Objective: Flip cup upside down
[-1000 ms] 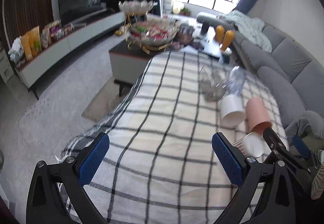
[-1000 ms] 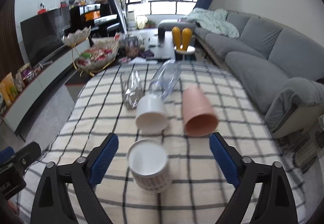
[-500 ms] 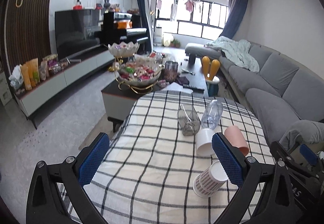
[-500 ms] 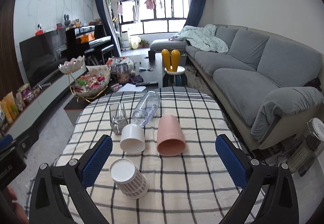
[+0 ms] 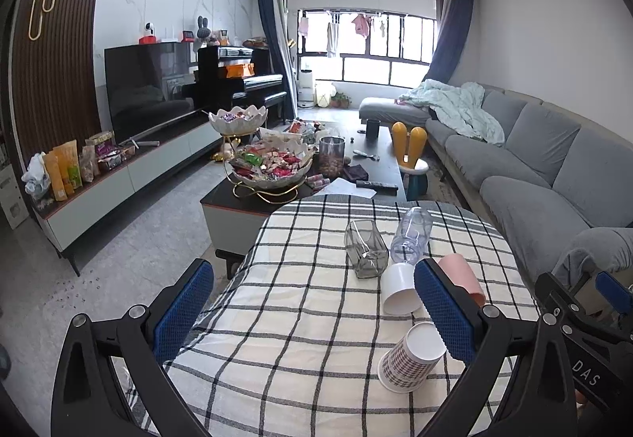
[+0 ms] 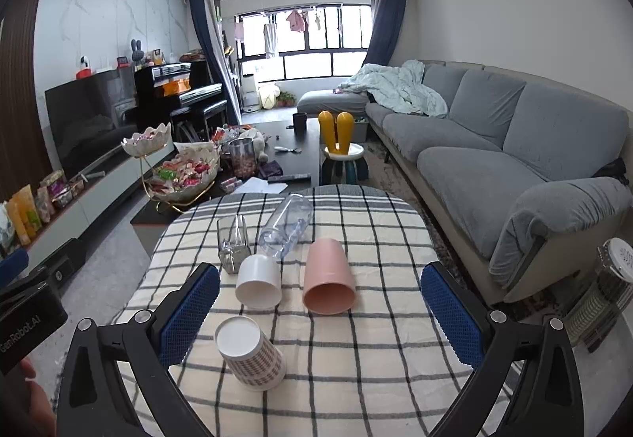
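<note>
A checked paper cup (image 6: 250, 354) stands upside down on the plaid tablecloth (image 6: 356, 358), base up; it also shows in the left wrist view (image 5: 411, 357). Behind it lie a white cup (image 6: 259, 282) and a pink cup (image 6: 328, 282) on their sides, mouths toward me. A clear glass (image 6: 233, 244) and a clear plastic bottle (image 6: 287, 225) lie farther back. My right gripper (image 6: 320, 320) is open and empty, held above the near part of the table. My left gripper (image 5: 312, 308) is open and empty, to the left of the cups.
A dark coffee table (image 6: 294, 156) with snack bowls (image 6: 184, 176) stands beyond the table. A grey sofa (image 6: 494, 144) runs along the right. A TV console (image 5: 130, 168) lines the left wall. A heater (image 6: 601, 298) stands at the right.
Both grippers have pulled back and up from the table, so the cups look smaller and farther. The checked cup stands free, base up. Both jaws stay open.
</note>
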Available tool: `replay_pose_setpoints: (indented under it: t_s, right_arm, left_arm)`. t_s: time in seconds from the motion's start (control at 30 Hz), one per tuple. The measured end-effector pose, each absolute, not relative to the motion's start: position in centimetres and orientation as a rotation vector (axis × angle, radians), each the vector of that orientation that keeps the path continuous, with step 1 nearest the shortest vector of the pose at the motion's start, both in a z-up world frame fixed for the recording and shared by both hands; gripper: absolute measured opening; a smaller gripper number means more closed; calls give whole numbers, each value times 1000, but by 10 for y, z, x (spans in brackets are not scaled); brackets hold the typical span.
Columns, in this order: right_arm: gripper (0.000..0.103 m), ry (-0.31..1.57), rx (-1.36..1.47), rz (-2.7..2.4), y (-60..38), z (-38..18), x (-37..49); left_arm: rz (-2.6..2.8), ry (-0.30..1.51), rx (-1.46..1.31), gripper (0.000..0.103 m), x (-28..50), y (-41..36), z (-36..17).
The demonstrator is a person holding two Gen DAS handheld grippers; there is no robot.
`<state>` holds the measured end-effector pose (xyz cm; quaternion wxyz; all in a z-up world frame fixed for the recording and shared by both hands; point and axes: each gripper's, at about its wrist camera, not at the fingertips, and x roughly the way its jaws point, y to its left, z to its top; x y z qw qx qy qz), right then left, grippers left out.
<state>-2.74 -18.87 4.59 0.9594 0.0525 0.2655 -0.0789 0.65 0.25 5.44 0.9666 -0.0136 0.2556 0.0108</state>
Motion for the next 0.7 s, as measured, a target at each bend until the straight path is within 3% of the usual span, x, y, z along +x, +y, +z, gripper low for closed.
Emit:
replay_pose_setpoints:
  t_s: [0.7]
  right_arm:
    - [102,524,96,-154,-183,51,-32]
  left_arm:
    - [20,522,-39,103,3,6,54]
